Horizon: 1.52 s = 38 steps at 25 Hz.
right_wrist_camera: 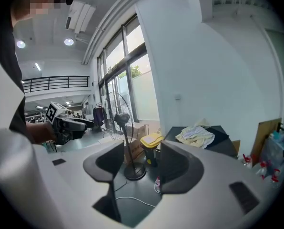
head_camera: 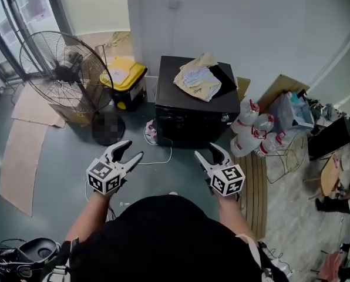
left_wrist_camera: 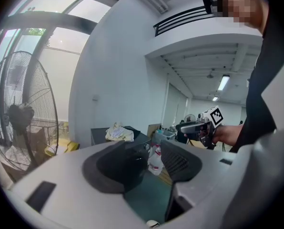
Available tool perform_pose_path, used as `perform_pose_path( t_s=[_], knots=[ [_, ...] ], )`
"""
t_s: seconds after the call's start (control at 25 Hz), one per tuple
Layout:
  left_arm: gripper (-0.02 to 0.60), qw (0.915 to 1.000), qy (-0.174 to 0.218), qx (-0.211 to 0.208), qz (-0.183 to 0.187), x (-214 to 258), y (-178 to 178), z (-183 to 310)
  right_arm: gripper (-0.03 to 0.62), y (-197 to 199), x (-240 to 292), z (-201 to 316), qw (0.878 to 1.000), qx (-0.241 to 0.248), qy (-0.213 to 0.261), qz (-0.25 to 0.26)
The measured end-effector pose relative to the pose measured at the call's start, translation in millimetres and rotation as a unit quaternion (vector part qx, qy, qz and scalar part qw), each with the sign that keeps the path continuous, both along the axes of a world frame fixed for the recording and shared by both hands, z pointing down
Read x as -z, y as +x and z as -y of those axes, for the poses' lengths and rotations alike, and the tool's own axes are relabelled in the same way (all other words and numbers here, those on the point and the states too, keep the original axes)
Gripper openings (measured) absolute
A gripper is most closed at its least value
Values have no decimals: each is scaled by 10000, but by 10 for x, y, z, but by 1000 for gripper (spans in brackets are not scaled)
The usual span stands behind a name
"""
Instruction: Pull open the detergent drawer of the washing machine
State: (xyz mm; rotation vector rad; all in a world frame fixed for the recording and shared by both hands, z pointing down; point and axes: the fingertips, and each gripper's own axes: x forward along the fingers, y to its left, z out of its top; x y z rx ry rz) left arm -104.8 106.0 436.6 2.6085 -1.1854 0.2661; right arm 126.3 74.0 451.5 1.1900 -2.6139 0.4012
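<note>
1. The left claw [head_camera: 134, 148] is held open above the floor [head_camera: 69, 151], near and left of centre in the head view.
2. In the left gripper view, the jaws of that claw [left_wrist_camera: 151, 163] are seen standing apart, with nothing caught between them.
3. The right claw [head_camera: 204, 150] is held just right of the left one. In the right gripper view its jaws are seen spread wide, and nothing is gripped.
4. The washing machine [head_camera: 195, 107], a black boxy unit, is set against the far white wall [head_camera: 251, 28], beyond both claws and well apart from them.
5. The detergent drawer cannot be made out on the machine's dark front.
6. A crumpled pale cloth [head_camera: 197, 78] is laid on the machine's top.
7. A standing fan [head_camera: 60, 72] is placed at the far left, and a yellow-lidded bin [head_camera: 125, 81] is set between it and the machine.
8. Clear bottles with red caps [head_camera: 251, 131] are clustered on the floor just right of the machine.
9. A white cable [head_camera: 160, 157] is trailed over the floor near the machine's front.
</note>
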Motion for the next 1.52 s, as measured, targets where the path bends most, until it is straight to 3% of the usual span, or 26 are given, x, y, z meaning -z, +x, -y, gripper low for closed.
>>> perform_pose_path(
  t_s=[0.36,0.6,1.16,1.52],
  knots=[
    [241,9995,-72,175,246,-90,306,292,244,138,-218,423,9994,321,-149,-6],
    [241,9977,-43,228,630,-137,509,430,249,266,-239,664,9989,444,-153,-61],
    [241,9989,-262,169,357,-255,580,753,253,313,-386,889,9982,442,-305,-262],
    [241,9990,-350,-183,191,-402,342,1066,253,191,-351,1079,9992,-29,-262,-310]
  ],
)
